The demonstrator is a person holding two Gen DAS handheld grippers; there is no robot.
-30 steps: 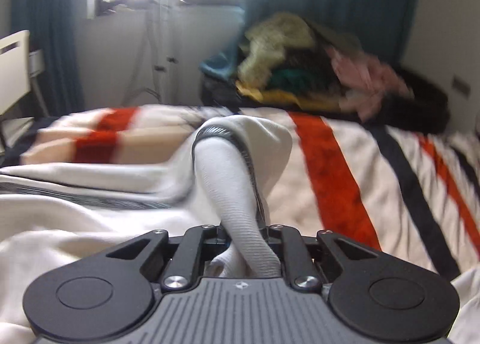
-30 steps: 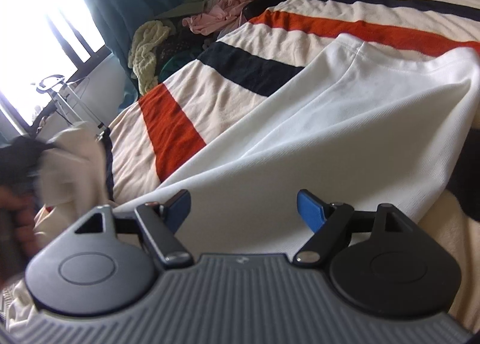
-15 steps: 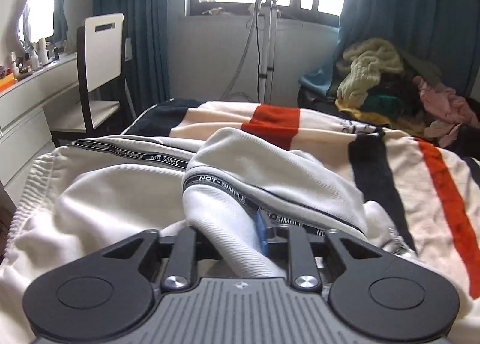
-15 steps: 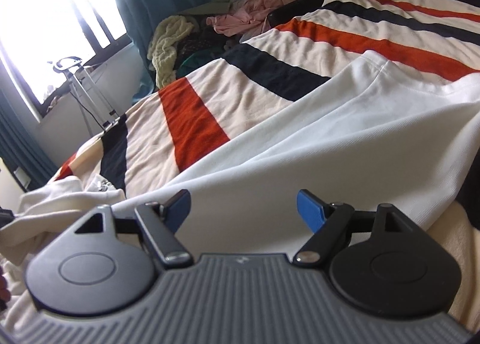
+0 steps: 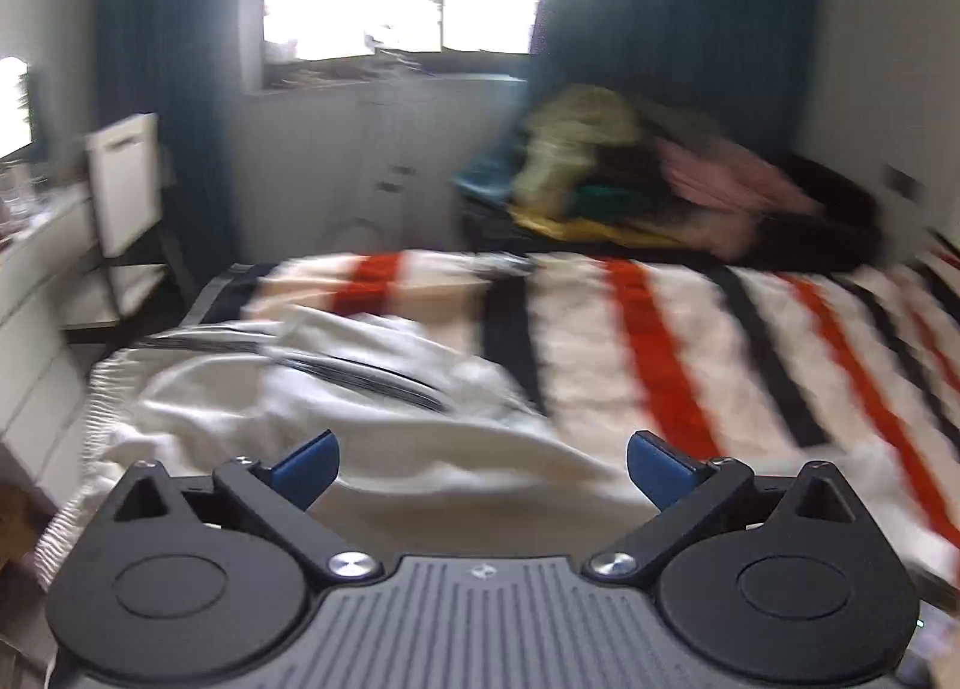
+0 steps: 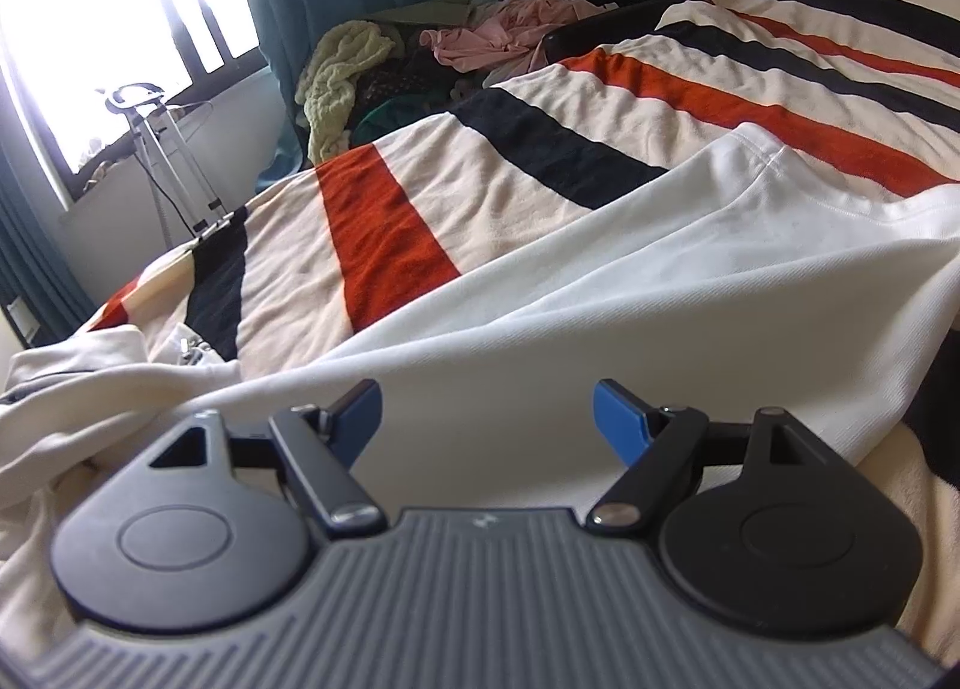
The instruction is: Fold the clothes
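Observation:
A white garment with a black lettered band [image 5: 312, 401] lies bunched on the striped bedspread [image 5: 660, 353], with one part folded over itself. My left gripper [image 5: 480, 470] is open and empty, just above the garment's near edge. In the right wrist view the same white garment [image 6: 630, 317] spreads flat across the bedspread [image 6: 468, 179]. My right gripper [image 6: 487, 419] is open and empty, low over the cloth. The left wrist view is motion-blurred.
A pile of mixed clothes [image 5: 648, 179] [image 6: 420, 53] sits on a dark seat beyond the bed's far edge. A white chair [image 5: 126, 179] and a desk stand at the left. A garment steamer stand [image 6: 168, 149] is under the window.
My left gripper has opened and let go of the white garment's fold, which now lies on the bed. The left gripper has pulled back. The right gripper has barely moved.

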